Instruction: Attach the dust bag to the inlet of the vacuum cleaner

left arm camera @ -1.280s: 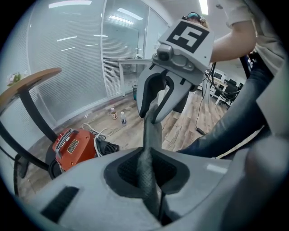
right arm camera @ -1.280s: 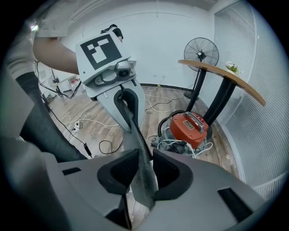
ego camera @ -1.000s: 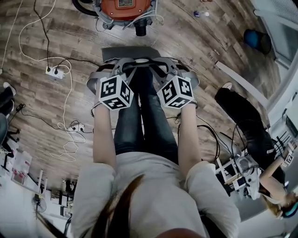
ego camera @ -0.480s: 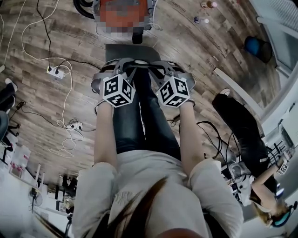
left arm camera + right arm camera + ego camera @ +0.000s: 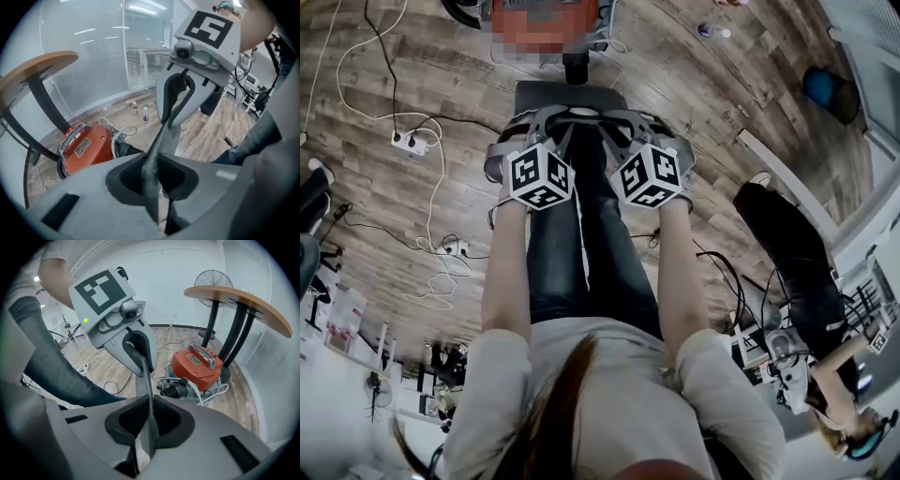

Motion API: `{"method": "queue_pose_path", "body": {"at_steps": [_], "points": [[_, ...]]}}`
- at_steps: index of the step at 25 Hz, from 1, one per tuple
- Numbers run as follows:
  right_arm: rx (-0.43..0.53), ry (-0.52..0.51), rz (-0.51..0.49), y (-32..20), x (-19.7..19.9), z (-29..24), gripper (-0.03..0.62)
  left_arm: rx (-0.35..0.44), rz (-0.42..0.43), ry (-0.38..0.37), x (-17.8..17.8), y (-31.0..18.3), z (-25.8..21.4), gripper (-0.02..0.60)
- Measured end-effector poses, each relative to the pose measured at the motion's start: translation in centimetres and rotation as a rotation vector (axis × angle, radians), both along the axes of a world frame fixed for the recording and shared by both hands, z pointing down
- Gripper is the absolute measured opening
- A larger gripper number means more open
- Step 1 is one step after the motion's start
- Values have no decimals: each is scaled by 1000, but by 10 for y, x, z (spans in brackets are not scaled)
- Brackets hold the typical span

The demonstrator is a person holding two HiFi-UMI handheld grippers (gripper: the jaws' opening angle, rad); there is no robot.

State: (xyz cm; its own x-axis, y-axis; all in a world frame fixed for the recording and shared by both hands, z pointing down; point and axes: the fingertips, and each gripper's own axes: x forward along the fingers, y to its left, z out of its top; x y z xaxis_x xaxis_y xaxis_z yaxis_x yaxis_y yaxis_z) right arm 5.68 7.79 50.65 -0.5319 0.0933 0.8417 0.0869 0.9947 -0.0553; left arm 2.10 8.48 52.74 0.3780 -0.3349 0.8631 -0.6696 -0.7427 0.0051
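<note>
The dust bag (image 5: 553,96), a flat dark grey sheet, hangs stretched between both grippers just in front of the vacuum cleaner's black inlet (image 5: 576,70). The orange vacuum cleaner (image 5: 197,364) sits on the wood floor beyond it. My left gripper (image 5: 542,122) pinches the bag's left edge; its jaws are opening a little, with the grey sheet (image 5: 164,140) still between the pads. My right gripper (image 5: 621,120) is shut on the bag's right edge (image 5: 146,385). In each gripper view the other gripper (image 5: 174,112) (image 5: 140,357) clamps the far end of the sheet.
A power strip with white cables (image 5: 408,142) lies on the floor at the left. A seated person (image 5: 787,253) is at the right. A round table on dark legs (image 5: 234,305) stands behind the vacuum, with a fan (image 5: 213,280) and small bottles (image 5: 139,111) nearby.
Both grippers have carried the bag down and forward, so its far edge now lies close to the vacuum's black inlet. The head view has shifted slightly.
</note>
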Motion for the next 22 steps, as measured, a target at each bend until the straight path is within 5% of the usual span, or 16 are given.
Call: {"method": "queue_pose_path", "body": {"at_steps": [22], "points": [[-32, 20, 30, -28, -20, 89, 38, -52, -51, 14, -20, -22, 88, 63]]}}
